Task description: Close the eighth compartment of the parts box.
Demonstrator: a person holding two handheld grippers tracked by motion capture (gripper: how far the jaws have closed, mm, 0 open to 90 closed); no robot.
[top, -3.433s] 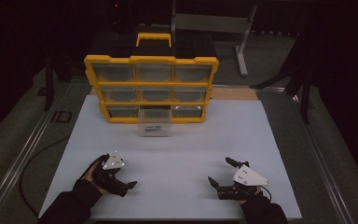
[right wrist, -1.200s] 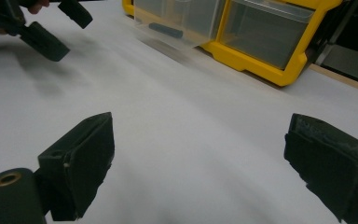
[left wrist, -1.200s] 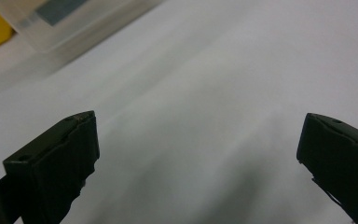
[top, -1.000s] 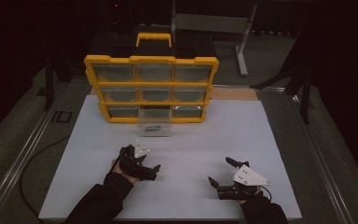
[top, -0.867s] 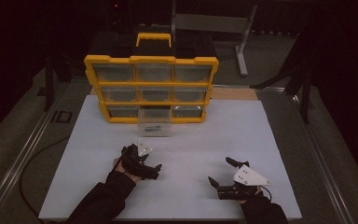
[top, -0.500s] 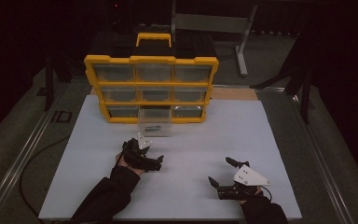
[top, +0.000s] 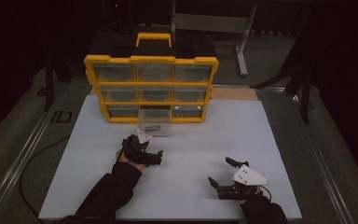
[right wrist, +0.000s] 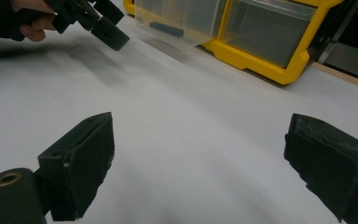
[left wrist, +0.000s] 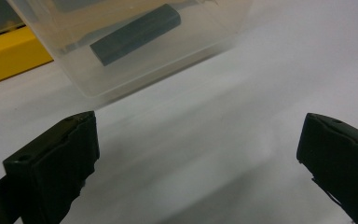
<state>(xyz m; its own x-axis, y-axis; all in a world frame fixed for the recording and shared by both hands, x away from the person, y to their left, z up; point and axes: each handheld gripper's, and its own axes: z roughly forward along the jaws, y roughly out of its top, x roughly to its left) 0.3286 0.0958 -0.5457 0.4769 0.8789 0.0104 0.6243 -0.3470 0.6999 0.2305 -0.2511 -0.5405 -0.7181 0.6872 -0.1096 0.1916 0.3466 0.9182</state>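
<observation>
Yellow nine-drawer plastic organizer [top: 151,88] at the far side of the white tabletop [top: 191,149]; its pulled-out clear drawer [top: 155,122] holds a dark bar [left wrist: 137,33], detail indistinct. Left gripper [top: 145,150], fingers apart, near the drawer; right gripper [top: 223,172] open, well apart.

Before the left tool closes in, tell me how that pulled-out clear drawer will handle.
The clear drawer looks thin-walled plastic, so probably light and slick on the white table. The dark bar inside lies loose and may slide.
</observation>
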